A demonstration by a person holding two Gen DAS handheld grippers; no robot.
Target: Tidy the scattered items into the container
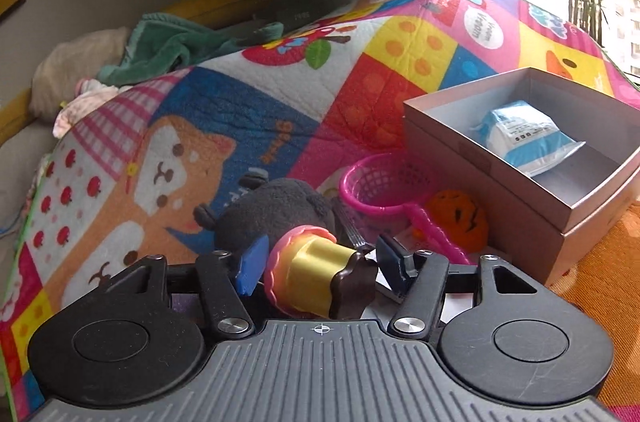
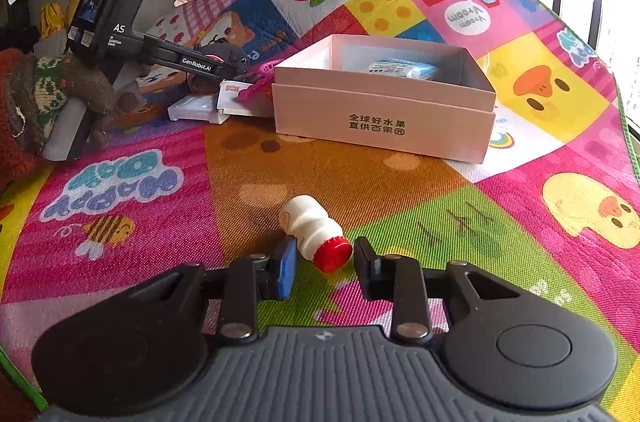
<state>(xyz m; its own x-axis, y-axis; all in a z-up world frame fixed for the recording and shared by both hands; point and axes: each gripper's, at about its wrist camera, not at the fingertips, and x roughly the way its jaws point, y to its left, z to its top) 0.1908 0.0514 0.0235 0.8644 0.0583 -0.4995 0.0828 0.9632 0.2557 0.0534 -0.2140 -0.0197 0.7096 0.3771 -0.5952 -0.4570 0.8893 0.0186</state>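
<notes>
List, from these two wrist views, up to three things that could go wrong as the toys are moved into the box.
1. The left gripper has the toy cupcake between its jaws, seemingly by its ends; it may slip.
2. The right gripper flanks the bottle near its red cap; closing could squirt it forward.
3. The plush, pink basket and orange toy crowd the box; a swing could snag them.

The play mat [image 2: 400,190] is showing a woven, matt texture near the camera, while the quilted cloth [image 1: 248,90] further back is looking soft. The box [image 2: 380,118] is reading as smooth matt cardboard. The bottle [image 2: 312,230] is looking like glossy plastic, the toy cupcake [image 1: 316,270] likewise. The dark plush toy [image 1: 276,210] is looking fuzzy.
</notes>
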